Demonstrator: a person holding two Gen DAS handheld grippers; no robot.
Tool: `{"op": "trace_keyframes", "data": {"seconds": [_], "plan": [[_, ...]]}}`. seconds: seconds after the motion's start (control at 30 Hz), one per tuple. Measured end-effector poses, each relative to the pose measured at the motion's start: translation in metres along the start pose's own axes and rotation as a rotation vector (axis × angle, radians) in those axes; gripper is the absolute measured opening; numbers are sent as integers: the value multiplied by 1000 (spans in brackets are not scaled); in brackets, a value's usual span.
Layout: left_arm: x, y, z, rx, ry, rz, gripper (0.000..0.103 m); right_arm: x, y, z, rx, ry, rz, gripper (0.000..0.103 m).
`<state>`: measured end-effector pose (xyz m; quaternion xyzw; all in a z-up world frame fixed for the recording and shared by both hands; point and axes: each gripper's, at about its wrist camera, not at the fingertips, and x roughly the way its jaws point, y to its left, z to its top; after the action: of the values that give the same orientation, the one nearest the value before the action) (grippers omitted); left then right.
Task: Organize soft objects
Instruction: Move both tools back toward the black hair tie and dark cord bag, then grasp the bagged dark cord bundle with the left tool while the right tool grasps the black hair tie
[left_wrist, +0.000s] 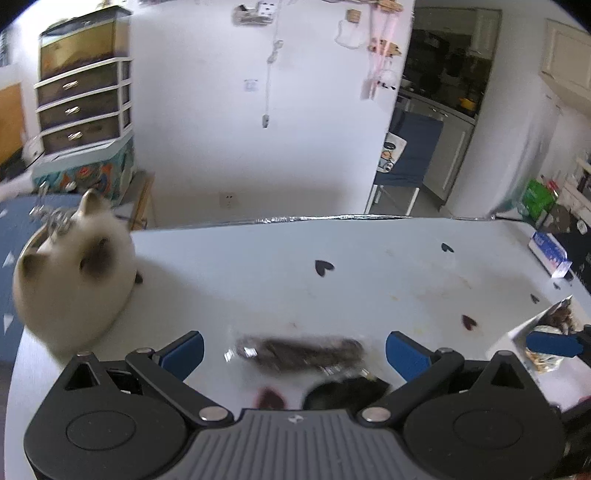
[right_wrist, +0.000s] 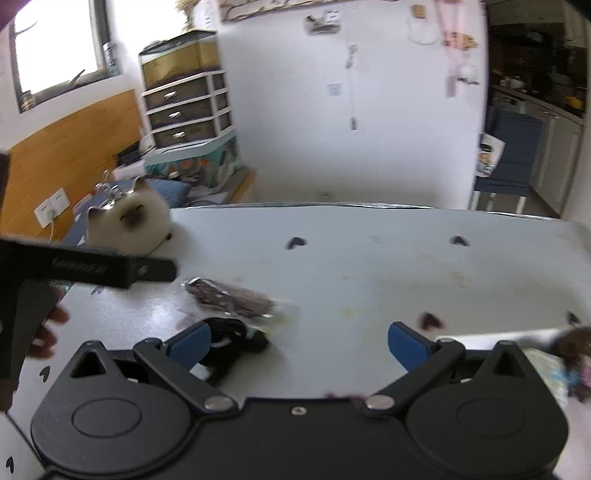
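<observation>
A cream plush cat with a dark face and a metal key ring sits at the table's far left edge; it also shows in the right wrist view. A brown soft item in clear wrap lies between the fingers of my open left gripper, on the table. A black soft item lies just nearer. In the right wrist view the wrapped item and the black item lie left of my open, empty right gripper.
The white table has small dark heart marks. A box of toys stands at the right edge, also in the right wrist view. A blue-white carton lies far right. A drawer unit and a blue chair stand beyond.
</observation>
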<state>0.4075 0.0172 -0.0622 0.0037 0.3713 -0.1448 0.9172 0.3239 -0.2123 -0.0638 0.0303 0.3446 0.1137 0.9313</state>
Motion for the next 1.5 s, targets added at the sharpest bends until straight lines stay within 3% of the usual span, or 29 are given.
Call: {"op": "trace_keyframes", "data": {"seconds": [0.27, 0.47, 0.63, 0.7, 0.9, 1.23, 1.4, 1.5], "plan": [[49, 21, 17, 63, 55, -124, 103, 60, 37, 3, -84, 36, 81, 102], [85, 32, 24, 63, 115, -244, 103, 102, 61, -1, -179, 122, 143, 88], [116, 40, 27, 17, 161, -274, 103, 125, 70, -7, -206, 175, 132, 80], [125, 40, 25, 25, 180, -267, 101, 130, 71, -9, -205, 182, 112, 70], [129, 41, 11, 57, 228, -282, 96, 127, 74, -16, -206, 186, 87, 55], [96, 36, -18, 93, 307, -345, 96, 96, 63, -32, -217, 203, 72, 47], [92, 24, -25, 127, 317, -329, 95, 85, 50, -40, -191, 217, 55, 39], [96, 15, -21, 177, 295, -290, 83, 76, 47, -45, -169, 228, 46, 33]]}}
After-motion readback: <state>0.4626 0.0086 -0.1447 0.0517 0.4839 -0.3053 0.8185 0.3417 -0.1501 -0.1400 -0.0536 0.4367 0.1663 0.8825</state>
